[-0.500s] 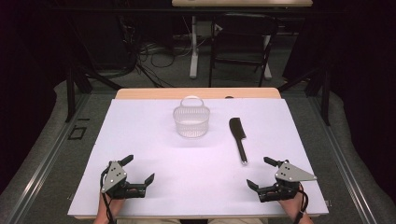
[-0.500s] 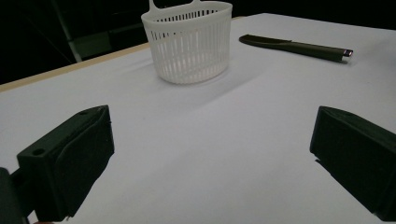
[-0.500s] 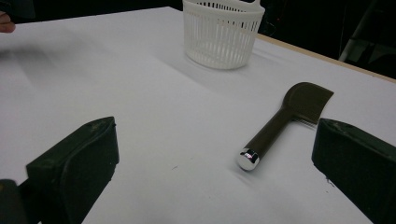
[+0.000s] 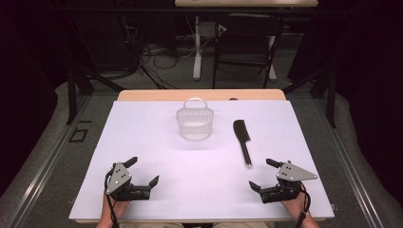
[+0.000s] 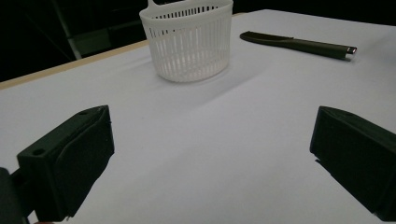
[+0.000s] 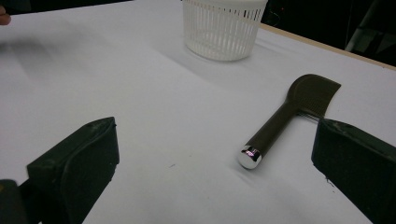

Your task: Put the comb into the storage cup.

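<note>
A white slatted basket (image 4: 195, 123) stands upright at the far middle of the white table cover (image 4: 142, 137); it also shows in the left gripper view (image 5: 189, 39) and the right gripper view (image 6: 223, 28). To its right lies a black spatula (image 4: 243, 140), flat, its handle end with a shiny cap (image 6: 249, 157) pointing toward the near edge. My left gripper (image 4: 142, 172) rests near the front left, open, nothing between its jaws. My right gripper (image 4: 264, 174) rests near the front right, open and empty, just short of the spatula's handle (image 6: 275, 128).
A strip of wooden tabletop (image 4: 199, 95) shows beyond the cover's far edge. Behind it are table legs, cables and dark floor. In the left gripper view the spatula (image 5: 299, 44) lies to the right of the basket.
</note>
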